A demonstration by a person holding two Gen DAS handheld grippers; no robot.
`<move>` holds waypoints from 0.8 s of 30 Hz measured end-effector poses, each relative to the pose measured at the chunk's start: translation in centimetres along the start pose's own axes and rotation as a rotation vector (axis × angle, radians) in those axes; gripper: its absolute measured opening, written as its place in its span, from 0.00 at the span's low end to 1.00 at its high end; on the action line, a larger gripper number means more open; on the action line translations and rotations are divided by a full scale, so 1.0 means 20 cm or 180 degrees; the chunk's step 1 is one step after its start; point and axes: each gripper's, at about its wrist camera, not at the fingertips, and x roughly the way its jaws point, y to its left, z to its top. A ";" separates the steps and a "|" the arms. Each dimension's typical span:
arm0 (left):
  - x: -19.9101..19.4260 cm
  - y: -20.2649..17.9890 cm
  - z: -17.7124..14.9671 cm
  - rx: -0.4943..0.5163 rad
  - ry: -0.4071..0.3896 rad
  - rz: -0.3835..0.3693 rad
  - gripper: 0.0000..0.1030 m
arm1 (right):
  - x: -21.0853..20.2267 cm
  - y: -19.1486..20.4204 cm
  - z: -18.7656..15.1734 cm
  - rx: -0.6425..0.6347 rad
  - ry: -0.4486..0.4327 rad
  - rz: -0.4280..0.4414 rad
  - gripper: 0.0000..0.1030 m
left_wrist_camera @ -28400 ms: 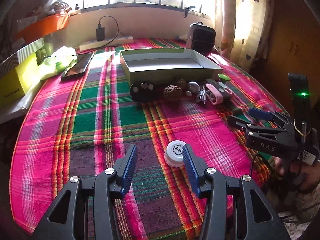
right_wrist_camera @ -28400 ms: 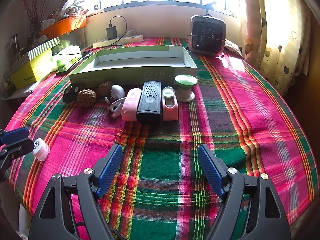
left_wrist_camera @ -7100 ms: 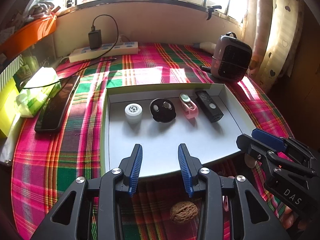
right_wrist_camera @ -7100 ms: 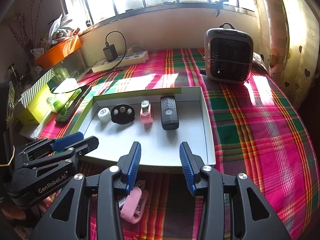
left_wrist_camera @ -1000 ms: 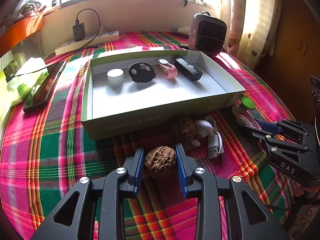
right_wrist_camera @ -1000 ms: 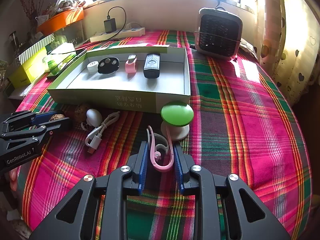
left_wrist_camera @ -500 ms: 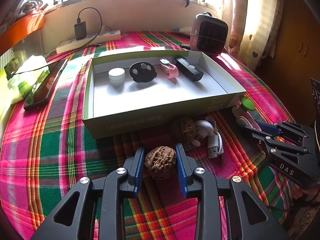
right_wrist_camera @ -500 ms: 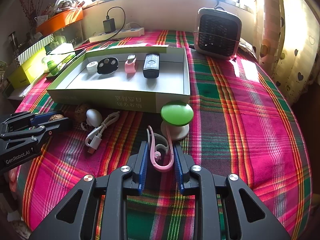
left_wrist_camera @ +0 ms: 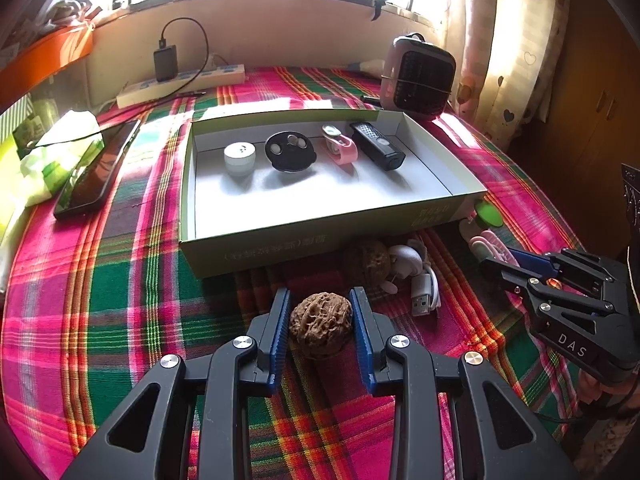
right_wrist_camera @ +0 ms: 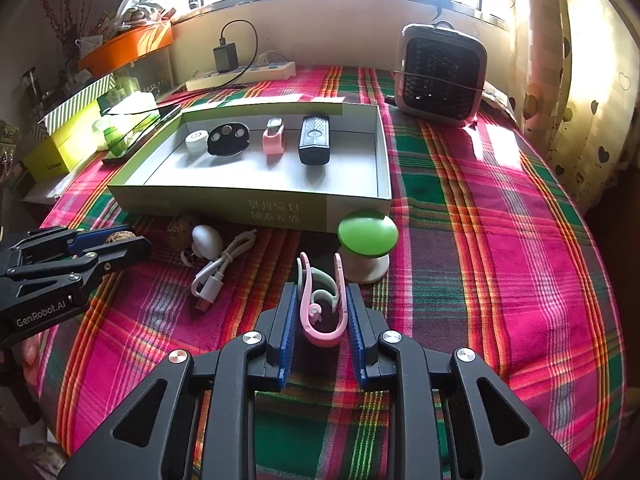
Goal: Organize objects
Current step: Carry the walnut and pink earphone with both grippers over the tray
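My left gripper (left_wrist_camera: 321, 310) is shut on a brown walnut (left_wrist_camera: 320, 328) and holds it above the cloth in front of the box (left_wrist_camera: 320, 236). My right gripper (right_wrist_camera: 322, 302) is shut on a pink clip (right_wrist_camera: 322, 312). The open box (right_wrist_camera: 248, 196) holds a white cap (left_wrist_camera: 239, 158), a black round disc (left_wrist_camera: 290, 152), a pink clip (left_wrist_camera: 340, 146) and a black remote (left_wrist_camera: 378, 146) in a row. On the cloth before the box lie a second walnut (left_wrist_camera: 370, 258), a white cable (right_wrist_camera: 222, 266) and a green-topped mushroom item (right_wrist_camera: 367, 244).
A small heater (right_wrist_camera: 440, 72) stands behind the box on the right. A phone (left_wrist_camera: 94, 170), a tissue pack (left_wrist_camera: 60, 148) and a power strip (left_wrist_camera: 180, 86) lie at the left and back. The plaid cloth (right_wrist_camera: 500, 240) runs to the table's right edge.
Both grippers have risen a little with the walnut and the pink clip held; the box now looks nearer and seen from higher up.
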 end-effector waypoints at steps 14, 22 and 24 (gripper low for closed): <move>-0.10 0.00 0.06 0.0003 -0.0174 -0.0029 0.27 | -0.07 0.06 0.06 -0.0042 -0.0133 0.0146 0.24; -0.11 0.02 0.12 -0.0021 -0.0232 -0.0017 0.27 | -0.06 0.08 0.14 -0.0006 -0.0188 0.0243 0.24; -0.11 0.03 0.14 -0.0041 -0.0240 -0.0008 0.27 | -0.05 0.09 0.17 -0.0002 -0.0187 0.0263 0.24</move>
